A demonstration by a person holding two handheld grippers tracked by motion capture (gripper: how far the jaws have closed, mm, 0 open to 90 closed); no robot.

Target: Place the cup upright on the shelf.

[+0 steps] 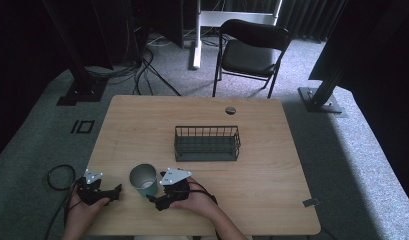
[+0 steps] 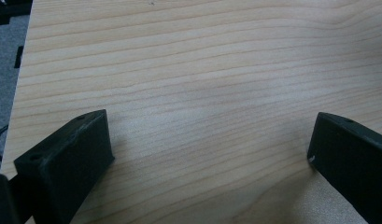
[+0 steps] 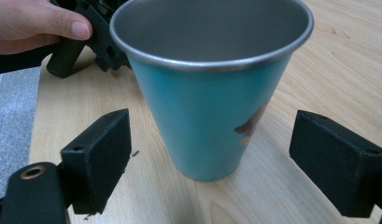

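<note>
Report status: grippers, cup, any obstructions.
Right hand-held gripper open, jaws either side of teal cup, no contact. Left hand-held gripper open over bare table. Nothing in the way.

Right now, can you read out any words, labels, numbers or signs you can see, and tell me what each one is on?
No readable text anywhere.
Cup: a small brown and orange mark low on its teal side, a picture rather than letters, too partial to identify.
Basket: no label seen.
Table: bare wood grain, no writing.
Right gripper and left gripper: plain black jaws, no markings.
</note>
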